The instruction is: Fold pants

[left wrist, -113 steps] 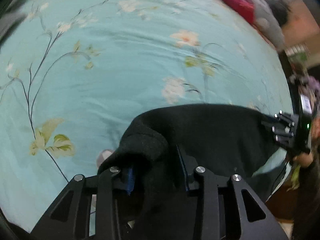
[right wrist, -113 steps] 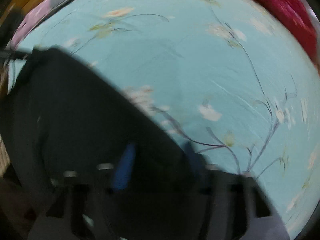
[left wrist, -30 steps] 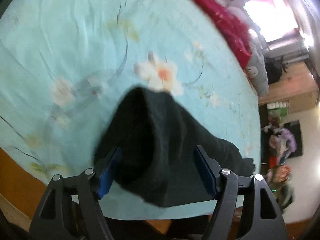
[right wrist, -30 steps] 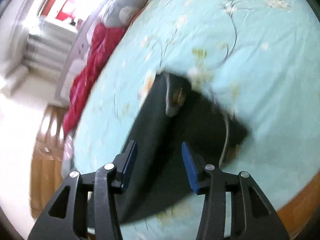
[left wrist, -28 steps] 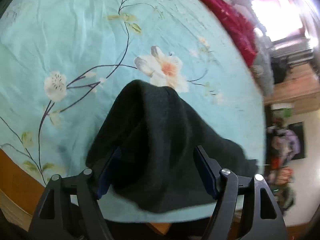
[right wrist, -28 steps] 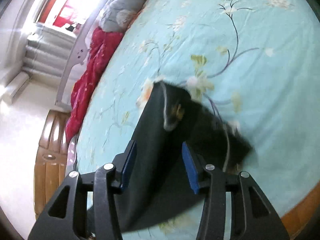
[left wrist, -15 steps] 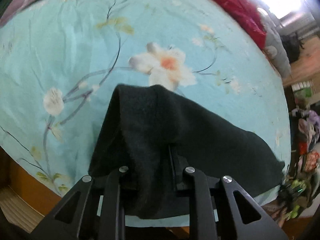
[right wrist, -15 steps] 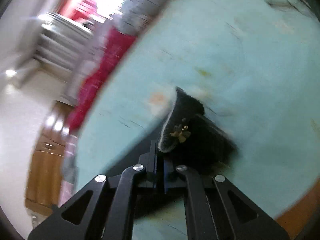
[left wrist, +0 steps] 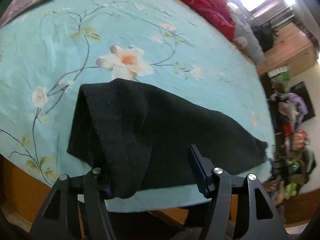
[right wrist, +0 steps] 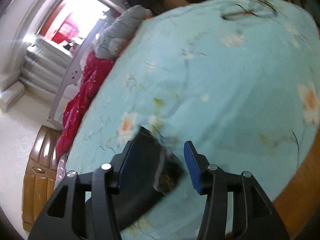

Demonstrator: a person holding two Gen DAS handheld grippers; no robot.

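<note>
The black pants [left wrist: 170,120] lie folded near the front edge of a blue floral bedsheet [left wrist: 60,40]. My left gripper [left wrist: 148,160] is over their near fold. Its jaws are opening: a flap of cloth hangs against the left finger and hides its pad, while the right pad [left wrist: 198,170] stands clear of the fabric. In the right wrist view, the end of the pants [right wrist: 144,160] lies between the blue pads of my right gripper [right wrist: 159,156]. These jaws are opening too, with the cloth close to the left pad and a gap at the right pad.
A red quilt [left wrist: 202,2] and a grey pillow [left wrist: 248,38] lie along the bed's far side. The wooden bed frame [left wrist: 24,180] runs just below the pants. A pair of glasses [right wrist: 248,10] rests on the far sheet. Piled clothes [left wrist: 292,108] stand beyond the bed.
Half a second ago both grippers were shut on the pants; both have since opened and drawn back a little, leaving the cloth lying on the sheet.
</note>
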